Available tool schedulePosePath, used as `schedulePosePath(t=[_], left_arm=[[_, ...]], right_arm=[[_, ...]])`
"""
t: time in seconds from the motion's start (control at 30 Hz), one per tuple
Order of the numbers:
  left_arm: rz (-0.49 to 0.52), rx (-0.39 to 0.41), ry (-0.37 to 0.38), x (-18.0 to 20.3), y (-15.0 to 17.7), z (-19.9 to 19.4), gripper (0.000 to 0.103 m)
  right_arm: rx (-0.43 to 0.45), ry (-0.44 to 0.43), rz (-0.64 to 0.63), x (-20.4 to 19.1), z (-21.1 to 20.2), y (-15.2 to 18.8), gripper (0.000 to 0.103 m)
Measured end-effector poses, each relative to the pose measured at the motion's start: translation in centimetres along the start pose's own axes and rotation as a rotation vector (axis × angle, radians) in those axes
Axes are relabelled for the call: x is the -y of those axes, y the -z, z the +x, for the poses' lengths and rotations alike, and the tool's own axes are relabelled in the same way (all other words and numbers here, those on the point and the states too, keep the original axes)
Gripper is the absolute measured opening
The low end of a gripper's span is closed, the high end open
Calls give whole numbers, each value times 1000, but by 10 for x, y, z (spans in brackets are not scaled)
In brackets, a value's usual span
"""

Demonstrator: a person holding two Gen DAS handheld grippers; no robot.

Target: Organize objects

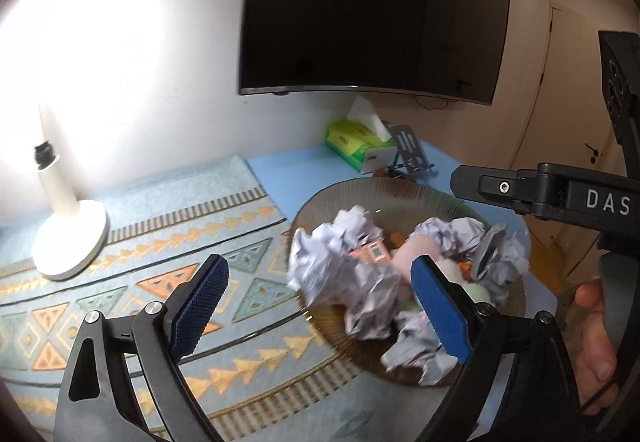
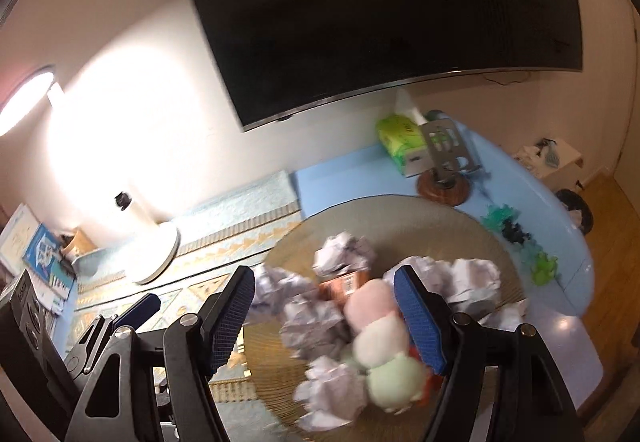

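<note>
A round ribbed glass dish (image 1: 404, 190) (image 2: 404, 214) holds several crumpled paper balls (image 1: 340, 266) (image 2: 312, 322), an orange barcoded box (image 1: 370, 252) (image 2: 344, 284) and a soft toy of pink, cream and green balls (image 2: 378, 334) (image 1: 416, 256). My left gripper (image 1: 320, 306) is open and empty, above the dish's left side. My right gripper (image 2: 324, 316) is open and empty, right above the pile. Its black body (image 1: 560, 198) shows at the right in the left wrist view.
A white lamp base (image 1: 70, 242) (image 2: 156, 254) stands on the patterned mat (image 1: 160, 266). A green tissue box (image 1: 360, 142) (image 2: 404, 142) and a metal stand (image 1: 410, 150) (image 2: 446, 154) sit at the back under a wall TV (image 1: 372, 10). Small toy figures (image 2: 516, 238) lie at the table's right edge.
</note>
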State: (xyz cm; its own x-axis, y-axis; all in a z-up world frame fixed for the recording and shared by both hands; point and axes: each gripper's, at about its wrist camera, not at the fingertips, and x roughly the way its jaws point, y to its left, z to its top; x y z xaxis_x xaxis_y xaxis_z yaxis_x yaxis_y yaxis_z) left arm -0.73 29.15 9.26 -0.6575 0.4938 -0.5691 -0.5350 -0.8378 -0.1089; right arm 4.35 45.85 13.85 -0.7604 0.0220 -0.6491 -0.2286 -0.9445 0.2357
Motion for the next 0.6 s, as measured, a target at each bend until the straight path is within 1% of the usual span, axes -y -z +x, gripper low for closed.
schedulePosePath(t=[0.13,0.23,0.37,0.47,0.6], left_arm=[[-6,12,-58,-17,10,-21,92],[-4,28,-155,-36,26,-46,93],[-30,24,-260,-73,49,-77,93],[-19,23,-393,-101,71,-99,93],[-75,-1,-497,-145,96,-123,93]], right_arm=[[-7,-66,-43,-37,2,14,71],[-13,-120,-75,-69,7,31,71],[-55,-218,-111,-115,21,54,71],[-82,-256,-137,-148,35,70,71],[-147,-305,-171,-189,58,88,71]])
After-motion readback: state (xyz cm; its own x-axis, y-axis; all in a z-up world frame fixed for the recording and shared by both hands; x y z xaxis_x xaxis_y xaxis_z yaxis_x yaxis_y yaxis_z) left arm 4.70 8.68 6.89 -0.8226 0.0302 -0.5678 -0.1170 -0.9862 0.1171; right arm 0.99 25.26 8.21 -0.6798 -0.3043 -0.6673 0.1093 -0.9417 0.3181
